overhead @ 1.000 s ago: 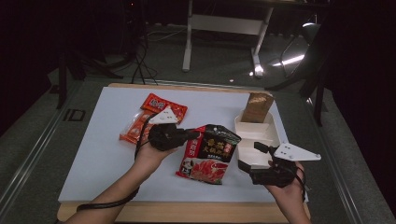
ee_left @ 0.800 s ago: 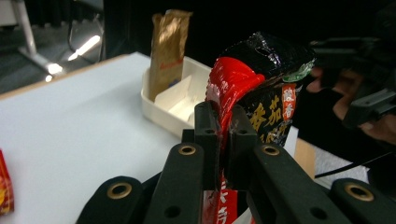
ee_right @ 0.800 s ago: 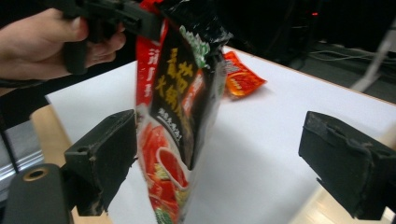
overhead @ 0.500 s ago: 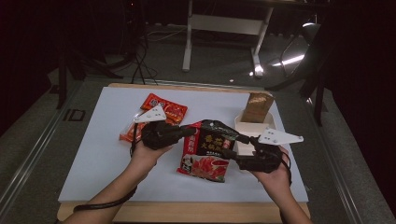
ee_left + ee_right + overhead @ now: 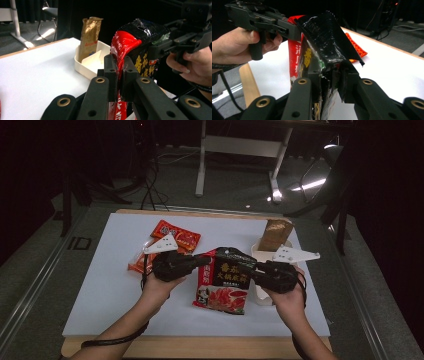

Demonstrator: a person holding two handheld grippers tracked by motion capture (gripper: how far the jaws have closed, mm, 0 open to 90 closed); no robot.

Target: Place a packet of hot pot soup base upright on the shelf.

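I've got the left gripper (image 5: 119, 75) clamped on the left edge of the red and black pouch (image 5: 225, 281), and the right gripper (image 5: 331, 78) clamped on its right edge, so the pouch is held up between them over the middle of the white table (image 5: 100, 290). Behind sit a white tray (image 5: 259, 251) with a gold bag (image 5: 276, 234) standing in it, and orange packets (image 5: 181, 234) at far left.
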